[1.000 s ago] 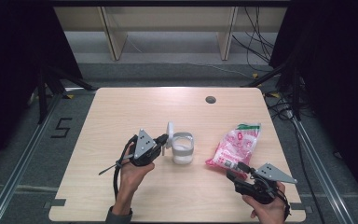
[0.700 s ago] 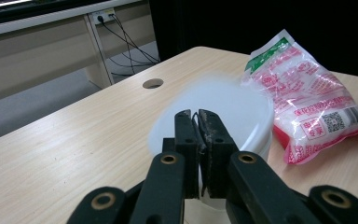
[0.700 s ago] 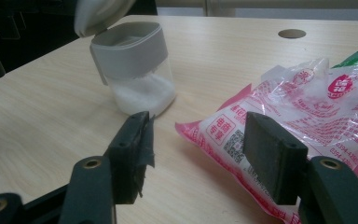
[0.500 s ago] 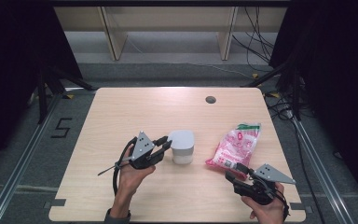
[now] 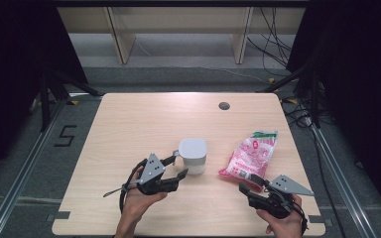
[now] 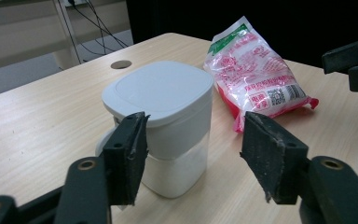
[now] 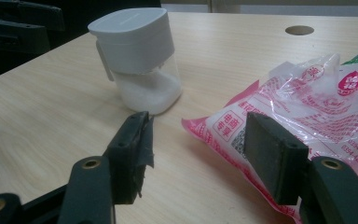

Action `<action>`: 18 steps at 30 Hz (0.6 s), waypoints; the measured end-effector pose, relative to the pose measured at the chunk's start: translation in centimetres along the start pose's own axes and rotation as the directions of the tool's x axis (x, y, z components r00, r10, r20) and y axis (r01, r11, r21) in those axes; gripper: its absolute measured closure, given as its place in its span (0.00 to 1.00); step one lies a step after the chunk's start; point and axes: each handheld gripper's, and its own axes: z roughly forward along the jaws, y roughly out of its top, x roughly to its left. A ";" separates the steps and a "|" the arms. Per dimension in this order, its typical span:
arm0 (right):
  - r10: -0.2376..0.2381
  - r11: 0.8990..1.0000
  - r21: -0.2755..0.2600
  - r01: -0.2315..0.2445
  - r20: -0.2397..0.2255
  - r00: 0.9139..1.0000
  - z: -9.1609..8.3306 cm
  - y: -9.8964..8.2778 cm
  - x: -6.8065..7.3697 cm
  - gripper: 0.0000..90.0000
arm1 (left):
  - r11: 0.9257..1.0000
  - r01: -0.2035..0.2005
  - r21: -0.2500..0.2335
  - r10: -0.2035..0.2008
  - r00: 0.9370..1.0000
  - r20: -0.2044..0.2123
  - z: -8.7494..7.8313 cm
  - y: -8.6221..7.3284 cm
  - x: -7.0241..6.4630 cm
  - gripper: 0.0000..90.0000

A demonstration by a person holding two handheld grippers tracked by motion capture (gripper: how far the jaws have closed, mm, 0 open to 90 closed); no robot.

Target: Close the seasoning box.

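Observation:
A white container (image 5: 192, 154) with a shut lid and white powder inside stands mid-table. In the left gripper view the container (image 6: 161, 121) sits just ahead of my left gripper (image 6: 193, 149). Its jaws have just been opening, and the pads do not touch it. From above, the left gripper (image 5: 178, 166) is at the container's near-left side. A pink bag (image 5: 250, 154) lies to the right. My right gripper (image 5: 248, 182) stands open at the bag's near end, holding nothing. The right gripper view shows the bag (image 7: 317, 102) beyond the right gripper (image 7: 196, 144), and the container (image 7: 137, 56) farther off.
A round cable hole (image 5: 223, 105) sits in the tabletop (image 5: 144, 124) near the far edge. Behind the table are shelf legs (image 5: 120, 34) and loose cables (image 5: 273, 44) on the floor. Metal rails run along both sides of the table.
The container's lid stood upright a second ago and now lies shut. My left gripper's jaws opened off it and drew back a little toward the near side. The right gripper stayed put.

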 end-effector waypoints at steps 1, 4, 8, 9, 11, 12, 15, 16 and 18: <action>-0.002 1.000 -0.007 0.002 -0.004 1.000 0.1 -0.1 0.0 0.46 | 1.000 0.005 0.000 -0.005 1.000 0.000 -0.1 -0.2 -0.2 0.40; -0.023 1.000 -0.009 0.023 -0.007 1.000 0.2 -0.1 0.0 0.46 | 1.000 -0.006 0.000 0.006 1.000 -0.006 -0.1 -0.7 -0.6 0.38; -0.017 1.000 0.011 0.017 0.000 1.000 0.0 -0.1 0.1 0.46 | 1.000 0.015 0.005 -0.015 1.000 -0.003 -0.2 -1.4 -0.9 0.36; -0.017 1.000 0.011 0.017 0.000 1.000 0.0 -0.1 0.1 0.46 | 1.000 0.015 0.005 -0.015 1.000 -0.003 -0.2 -1.4 -0.9 0.35; 0.022 1.000 0.023 -0.022 0.001 1.000 -0.2 -0.1 0.4 0.46 | 1.000 0.017 0.001 -0.017 1.000 0.004 -0.2 -1.6 -1.1 0.35; 0.020 0.999 0.026 -0.020 0.004 1.000 -0.2 -0.2 0.4 0.46 | 1.000 0.018 0.002 -0.018 1.000 0.007 -0.2 -1.7 -1.1 0.35; 0.021 1.000 0.005 -0.021 -0.009 1.000 0.0 -0.3 0.4 0.45 | 1.000 0.023 0.008 -0.023 1.000 0.001 -0.2 -2.0 -1.3 0.34; -0.012 1.000 0.006 0.012 -0.006 1.000 0.0 -0.3 0.2 0.44 | 1.000 0.027 0.010 -0.027 1.000 0.004 -0.2 -2.0 -1.4 0.34; -0.020 1.000 0.019 0.020 -0.023 1.000 0.1 -0.4 0.2 0.43 | 1.000 0.027 0.007 -0.027 1.000 0.005 -0.1 -2.3 -1.4 0.34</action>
